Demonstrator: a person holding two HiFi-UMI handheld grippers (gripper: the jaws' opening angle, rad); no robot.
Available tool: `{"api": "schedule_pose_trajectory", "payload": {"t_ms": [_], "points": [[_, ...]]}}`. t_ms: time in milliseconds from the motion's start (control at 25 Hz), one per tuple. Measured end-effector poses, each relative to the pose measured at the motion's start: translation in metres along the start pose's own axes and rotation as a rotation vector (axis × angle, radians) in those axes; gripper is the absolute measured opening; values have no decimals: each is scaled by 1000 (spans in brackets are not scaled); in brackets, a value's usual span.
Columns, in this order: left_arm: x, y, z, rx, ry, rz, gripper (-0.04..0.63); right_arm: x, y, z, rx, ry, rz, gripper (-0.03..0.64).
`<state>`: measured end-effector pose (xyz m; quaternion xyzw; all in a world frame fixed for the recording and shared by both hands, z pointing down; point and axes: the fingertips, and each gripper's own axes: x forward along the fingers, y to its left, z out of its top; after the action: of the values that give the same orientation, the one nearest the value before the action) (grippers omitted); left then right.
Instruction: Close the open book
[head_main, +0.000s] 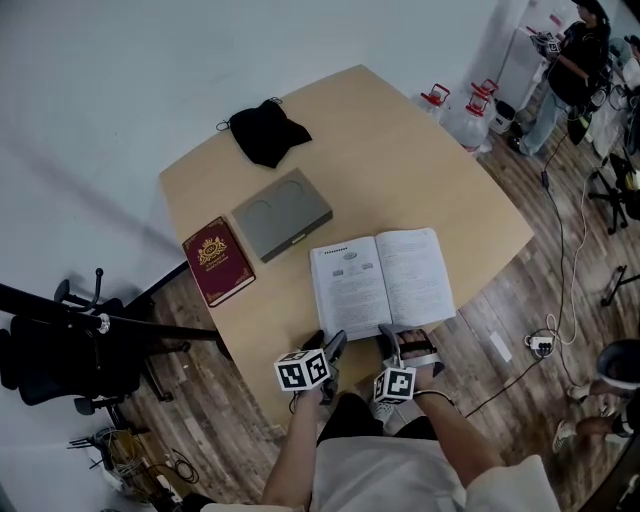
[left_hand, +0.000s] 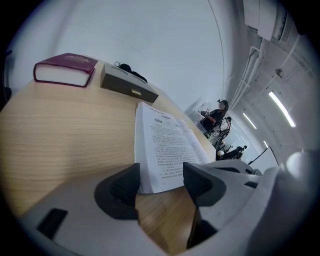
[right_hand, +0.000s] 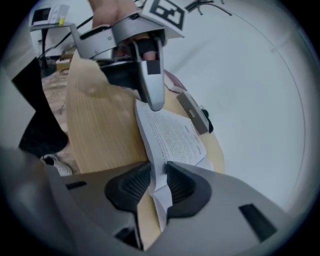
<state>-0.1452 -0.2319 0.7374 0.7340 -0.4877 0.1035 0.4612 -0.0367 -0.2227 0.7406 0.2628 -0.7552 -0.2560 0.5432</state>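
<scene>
right tongs (right_hand: 159, 176) pinch open book (head_main: 381, 279); maroon book (head_main: 217, 260), grey box (head_main: 282, 213) beyond.

Bare table (head_main: 400, 160) runs wide along the right edge and far corner; the open book (head_main: 382, 280) blocks the near edge, the grey box (head_main: 282, 213) and maroon book (head_main: 218, 260) the left edge, and the black cloth (head_main: 266, 132) the far-left corner.

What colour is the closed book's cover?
Dark red closed book with a gold emblem; head view shows it best.
</scene>
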Motion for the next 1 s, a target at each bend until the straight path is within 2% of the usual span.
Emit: {"api": "schedule_pose_trajectory", "payload": {"t_ms": [120,240,400,560,760,1000], "points": [[0,0,1,1,0,0,259,6,9,1,-92,21,-4,130],[0,-1,1,-1,4,-9,259,8,8,12,-135,10,-16,150],[0,0,1,-1,0,-3,259,16,12,18,-184,11,-10,138],[-1,1,2,-5,-6,-4,259,14,7,20,-227,4,-48,103],[-10,1,3,-11,11,-34,259,12,11,21,-108,-6,36,77],[-27,13,12,-23,-19,-35,259,7,3,21,53,-36,44,60]]}}
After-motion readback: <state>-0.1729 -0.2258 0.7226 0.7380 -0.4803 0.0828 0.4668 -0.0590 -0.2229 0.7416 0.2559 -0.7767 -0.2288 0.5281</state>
